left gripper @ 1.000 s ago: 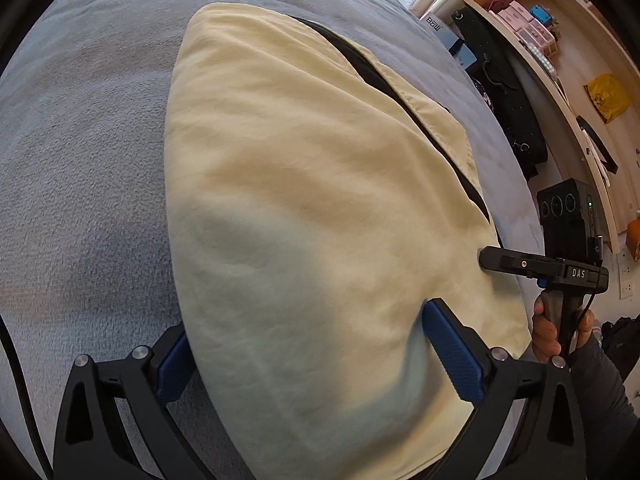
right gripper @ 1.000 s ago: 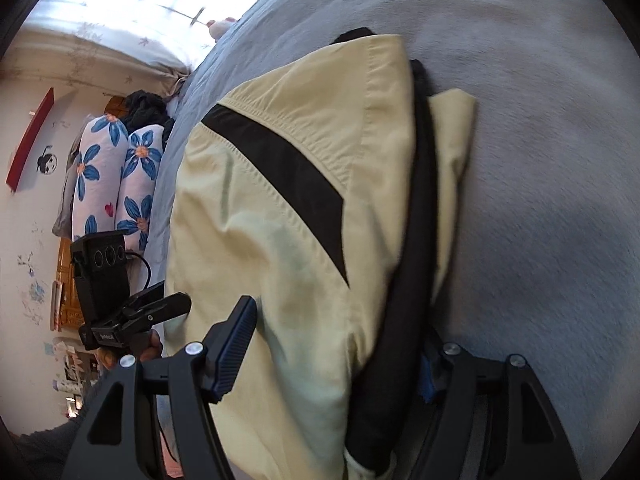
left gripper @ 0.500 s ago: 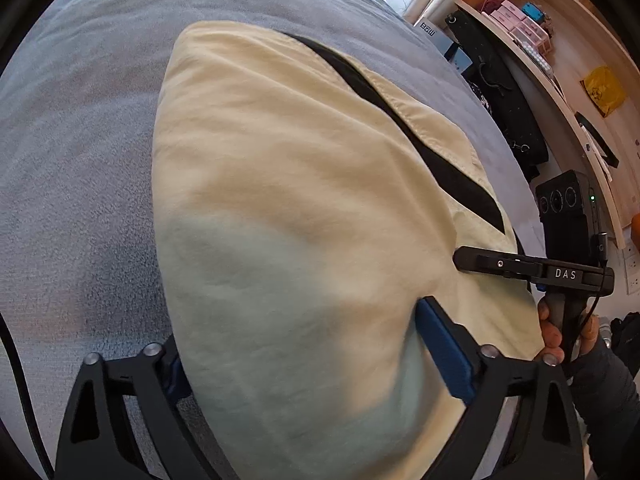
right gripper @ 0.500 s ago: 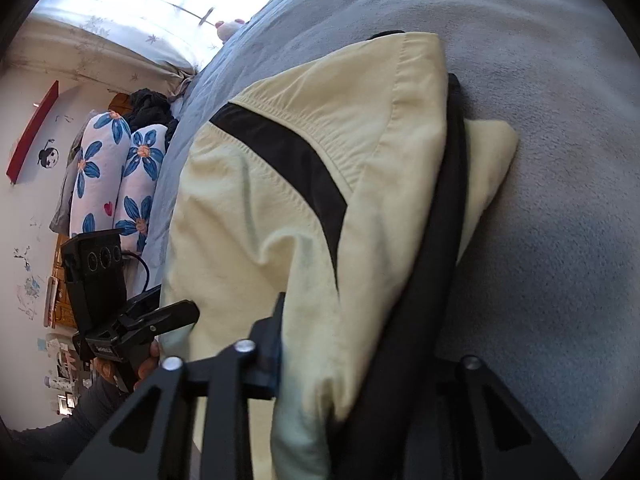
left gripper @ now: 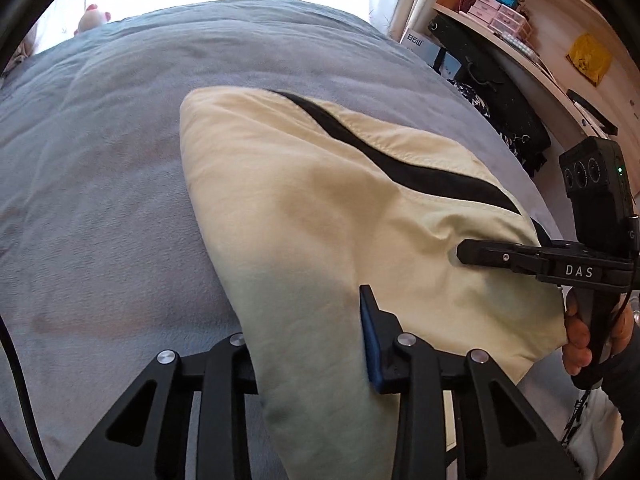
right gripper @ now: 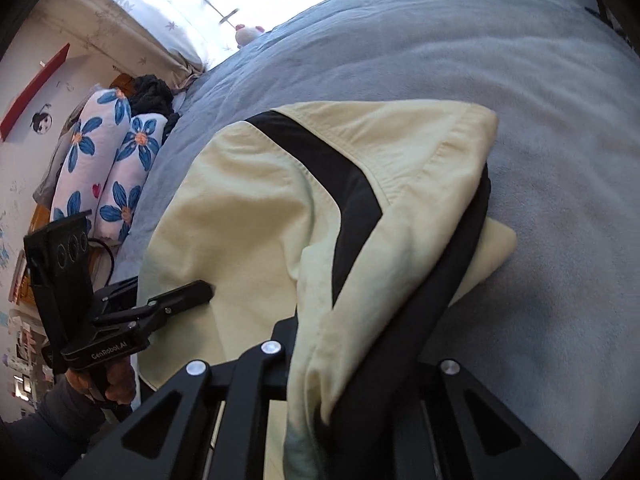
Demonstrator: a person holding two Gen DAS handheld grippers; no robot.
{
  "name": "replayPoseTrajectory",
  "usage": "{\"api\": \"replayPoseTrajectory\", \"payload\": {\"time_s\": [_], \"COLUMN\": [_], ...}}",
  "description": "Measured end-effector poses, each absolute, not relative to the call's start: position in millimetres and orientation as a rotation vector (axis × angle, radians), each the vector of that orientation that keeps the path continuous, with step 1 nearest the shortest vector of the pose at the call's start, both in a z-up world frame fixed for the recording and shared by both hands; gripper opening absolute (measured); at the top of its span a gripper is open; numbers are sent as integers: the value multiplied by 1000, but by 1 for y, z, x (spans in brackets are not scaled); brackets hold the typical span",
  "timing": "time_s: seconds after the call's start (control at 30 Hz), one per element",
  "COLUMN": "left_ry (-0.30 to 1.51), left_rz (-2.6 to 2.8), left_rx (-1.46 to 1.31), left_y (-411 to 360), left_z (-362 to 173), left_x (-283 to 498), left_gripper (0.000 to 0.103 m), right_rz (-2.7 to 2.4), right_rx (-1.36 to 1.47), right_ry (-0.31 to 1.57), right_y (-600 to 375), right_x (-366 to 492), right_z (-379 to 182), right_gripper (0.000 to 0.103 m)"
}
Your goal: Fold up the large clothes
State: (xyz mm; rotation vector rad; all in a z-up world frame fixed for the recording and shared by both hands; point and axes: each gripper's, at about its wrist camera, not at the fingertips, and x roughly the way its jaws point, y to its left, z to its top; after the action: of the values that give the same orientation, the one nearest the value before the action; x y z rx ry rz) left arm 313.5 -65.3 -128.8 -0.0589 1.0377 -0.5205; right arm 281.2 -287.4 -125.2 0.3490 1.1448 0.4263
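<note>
While both grippers pinch the near hem of the cream garment, the step in hand is judged to be the lift that begins a fold away from the person.

Tool state:
- The left gripper has its jaws closing, set narrow, with cream cloth bunched between them; the blue pad presses the fabric at 6 o'clock of the left wrist view.
- The right gripper has its jaws closing, almost together, on the layered edge where the black trim meets cream cloth, at 6 o'clock of the right wrist view.

Workpiece position: the garment lies on the grey blanket of the bed, its far edge toward 12 o'clock and its near edge raised off the blanket at both grip points. A black stripe crosses it toward 2 o'clock.

Next move, as a judgement: carry both grip points toward 12 o'clock together and level, so the hem lands square on the far edge. Uneven travel would skew the fold; a loose pinch could drop an inner layer.
</note>
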Motion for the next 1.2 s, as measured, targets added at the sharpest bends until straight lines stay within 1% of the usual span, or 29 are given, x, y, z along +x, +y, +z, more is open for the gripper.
{"api": "replayPoseTrajectory", "payload": {"time_s": [0.13,0.37,0.67,0.8,0.93,1.07,1.2], "left_ry": [1029,981,935,912,886,855,836], "left_rz": [-509,-464,-349,-301,-277,-260,-246], "left_rx": [-62,-56,-16,25,70,115,141], "left_y": [-44,17,122,157,195,231,259], "left_z": [-111,-69,-23,-8,6,16,9], "left_x": [299,265,253,277,313,366,436], "left_gripper": [32,32,32,32,32,32,32], "right_rz": [451,514,597,624,636,635,623], "right_rx": [330,292,283,293,310,353,425], "right_ry": [1132,1082,1032,1011,976,950,930], "right_y": [-263,-206,-108,-63,-24,6,33], "right_x": [265,247,259,284,328,380,441], "right_z": [-104,-64,-37,-30,-26,-30,-46], "right_gripper": [10,10,10,10,10,10,10]}}
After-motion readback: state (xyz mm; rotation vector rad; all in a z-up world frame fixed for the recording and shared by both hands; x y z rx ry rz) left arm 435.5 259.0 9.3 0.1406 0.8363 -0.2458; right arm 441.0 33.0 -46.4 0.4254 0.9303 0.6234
